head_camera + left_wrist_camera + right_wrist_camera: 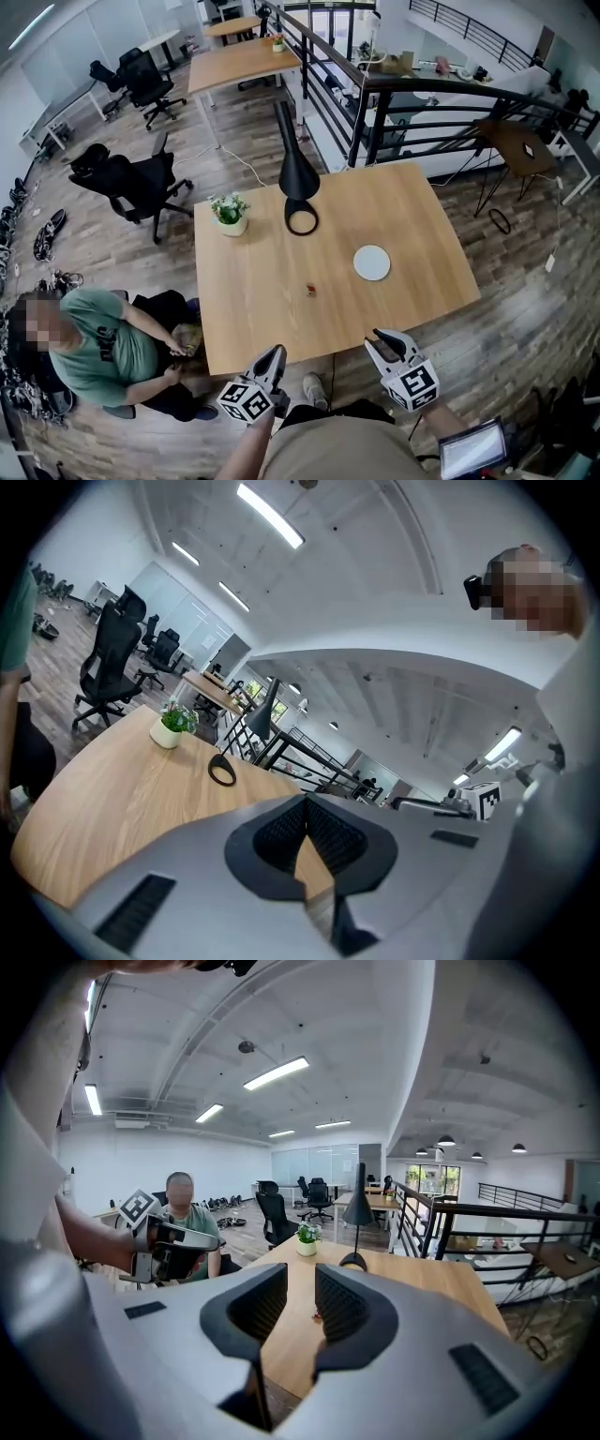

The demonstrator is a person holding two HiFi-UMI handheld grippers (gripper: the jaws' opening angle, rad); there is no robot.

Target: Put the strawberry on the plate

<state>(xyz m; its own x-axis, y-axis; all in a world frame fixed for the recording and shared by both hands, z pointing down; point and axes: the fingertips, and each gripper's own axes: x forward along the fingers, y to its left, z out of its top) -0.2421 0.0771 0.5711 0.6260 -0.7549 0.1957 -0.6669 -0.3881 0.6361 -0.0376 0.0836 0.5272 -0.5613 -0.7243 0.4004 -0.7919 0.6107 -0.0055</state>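
Strawberry point(310, 290) on table point(253, 309), plate point(372, 262) seen only overhead

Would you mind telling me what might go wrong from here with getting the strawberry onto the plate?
1. The strawberry is tiny. The left gripper is shut and the right gripper has its tongs barely apart, so unless one opens wider it may just push the strawberry away.
2. It is probably soft: a hard squeeze could crush it.
3. The plate lies apart, to its right in the head view: a loose grip could drop it short.
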